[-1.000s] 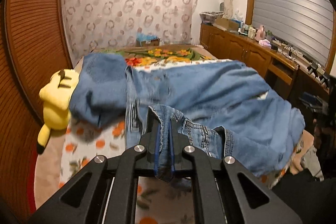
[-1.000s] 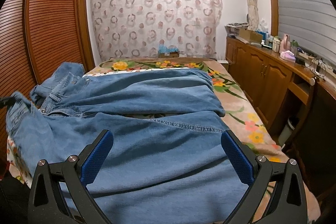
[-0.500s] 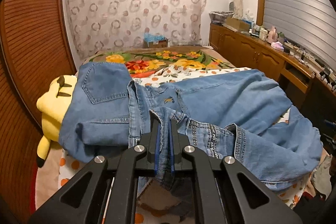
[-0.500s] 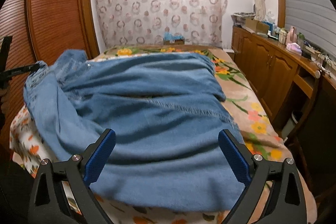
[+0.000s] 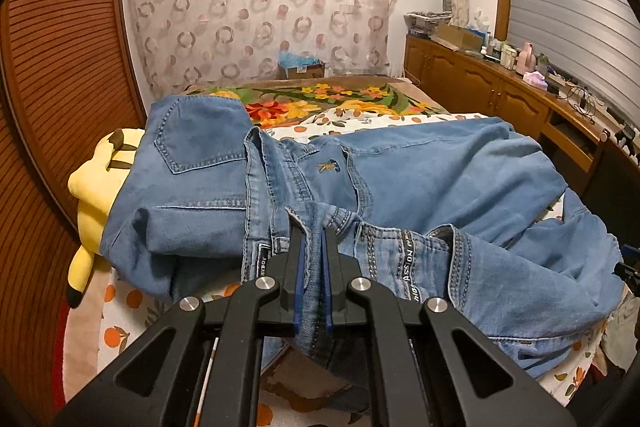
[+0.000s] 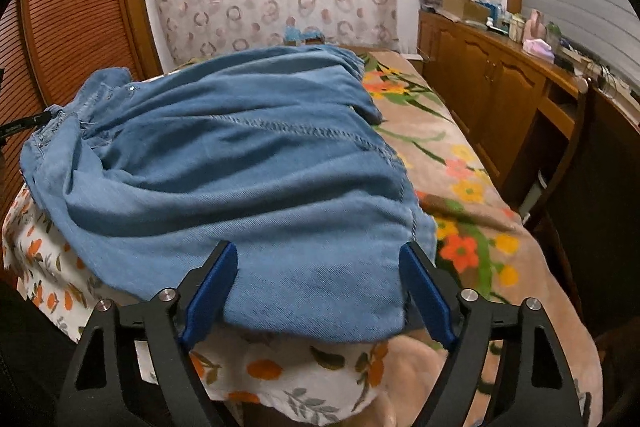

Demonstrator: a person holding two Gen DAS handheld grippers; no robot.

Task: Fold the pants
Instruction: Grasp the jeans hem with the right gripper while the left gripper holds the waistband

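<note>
Since the earlier frame the jeans (image 5: 420, 183) have spread lower and flatter over the bed (image 5: 344, 99), and the right tongs (image 6: 318, 287) have just been closing, their blue pads now flanking the leg hem at lower centre without pressing it. The left tongs (image 5: 314, 267) stay clenched on the waistband at lower centre. A yellow plush toy (image 5: 94, 195) lies at left, partly under the denim.
</note>
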